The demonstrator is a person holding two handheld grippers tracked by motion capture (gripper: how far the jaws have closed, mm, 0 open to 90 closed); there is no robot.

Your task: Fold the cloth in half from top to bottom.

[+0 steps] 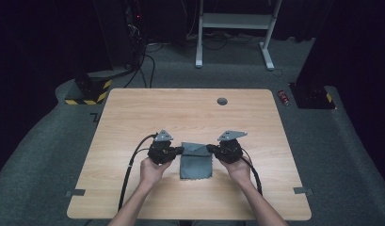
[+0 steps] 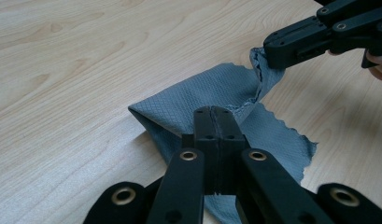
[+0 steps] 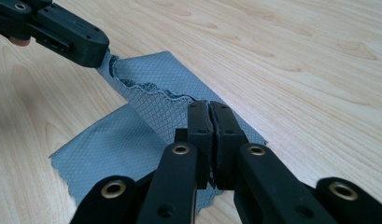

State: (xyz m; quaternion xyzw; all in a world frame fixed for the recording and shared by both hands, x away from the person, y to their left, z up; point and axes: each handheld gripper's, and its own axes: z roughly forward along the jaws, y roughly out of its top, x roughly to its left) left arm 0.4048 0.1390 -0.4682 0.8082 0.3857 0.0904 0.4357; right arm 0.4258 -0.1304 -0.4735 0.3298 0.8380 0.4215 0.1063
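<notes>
Grey cloth (image 1: 196, 161) sits on the table (image 1: 133, 113), near-centre, toward the person's edge, between the two grippers. Left gripper (image 1: 180, 150) comes in from the cloth's left, right gripper (image 1: 209, 149) from its right, both at the far edge. Left gripper view: own fingers (image 2: 205, 122) pressed together, pinching the cloth's pinked edge; the fabric folds up from the table into the tips. Same view, top right: the right gripper clamps the other end of that edge, corner lifted off the table. Right gripper view: own fingers (image 3: 199, 122) closed on the cloth edge, thin layer of fabric between the pads; left gripper at top left holds the other corner. The edge between the two grips runs slightly slack with a ripple, raised above the table; the rest of the cloth lies flat, near edge toward the person, diamond-weave texture visible. Both hands wrap the gripper bodies, forearms enter from the bottom of the high view. Cable (image 1: 130, 165) loops from the left gripper across the table to the near edge. Grommet hole (image 1: 222, 101) in the table's far side, well apart from the cloth.
</notes>
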